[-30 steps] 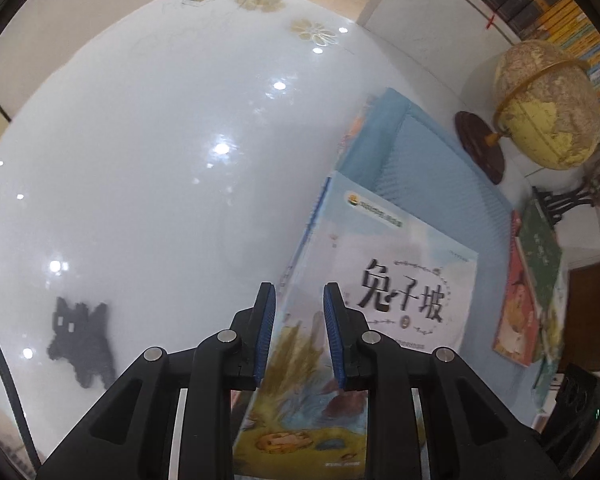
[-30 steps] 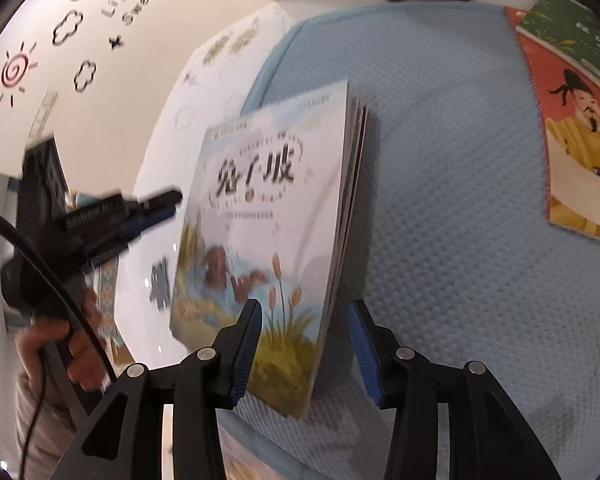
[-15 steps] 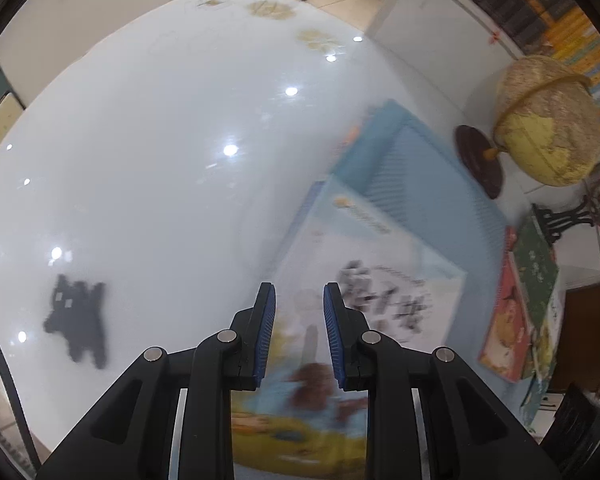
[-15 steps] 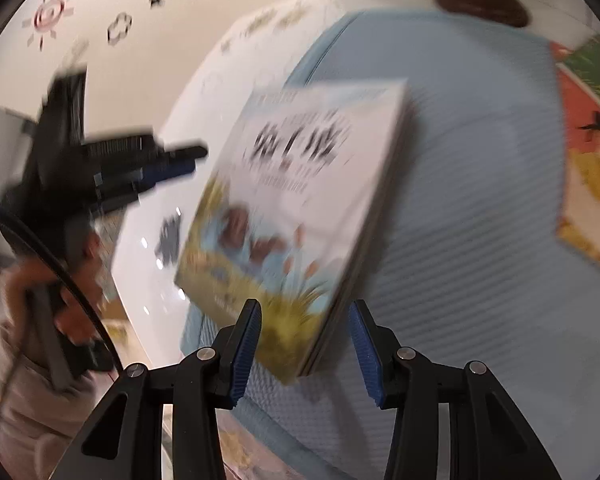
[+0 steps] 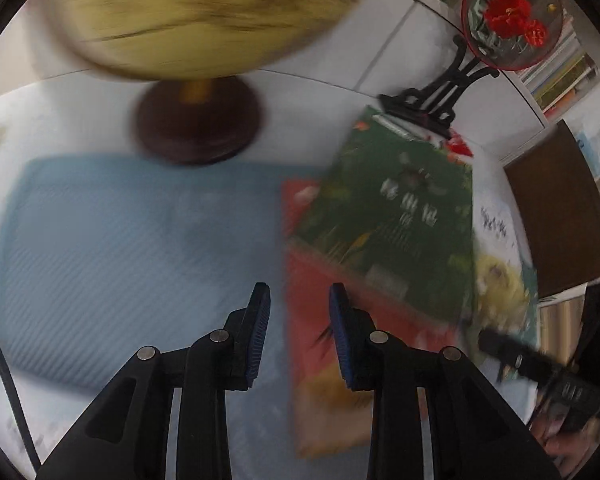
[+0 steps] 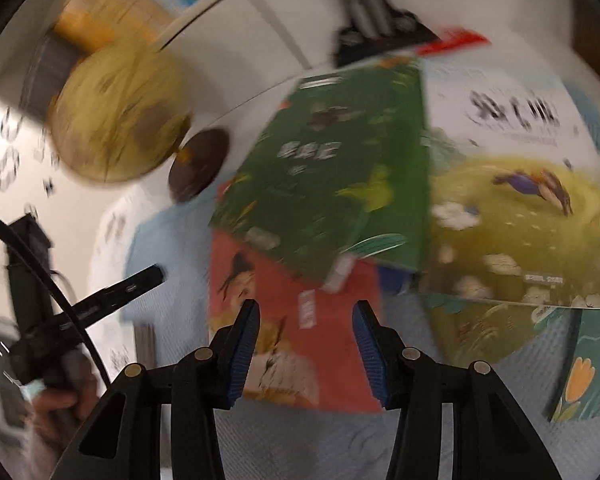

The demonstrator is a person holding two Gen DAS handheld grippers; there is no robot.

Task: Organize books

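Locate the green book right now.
The green book lies overlapping the top of the red book on the blue mat, right of the globe's base in both views, just below the black plate stand.

A blurred globe (image 5: pixel 204 20) and red flower ornament (image 5: pixel 512 16) stand before white walls with bookshelves (image 5: pixel 560 76).
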